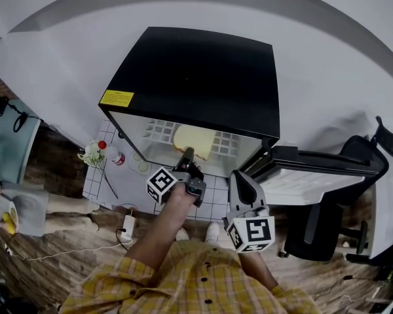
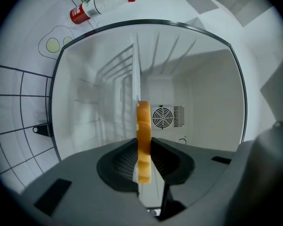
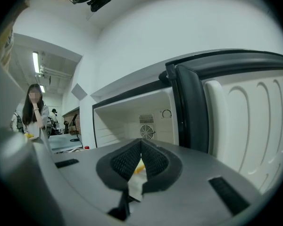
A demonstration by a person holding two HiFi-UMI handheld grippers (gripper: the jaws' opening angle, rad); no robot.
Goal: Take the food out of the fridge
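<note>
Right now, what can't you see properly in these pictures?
Bread: the left gripper view shows only its edge; in the head view the left gripper covers its near edge.
Fridge inside: head view, the black top hides most.
Yellow bit behind the right gripper: right gripper view, too small to name.
Bottle label: left gripper view, too small to read.

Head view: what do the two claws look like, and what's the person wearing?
The left claw and right claw are grey with black ribbed pads; each carries a white cube with black square markers. The shirt is yellow checked with dark buttons.
</note>
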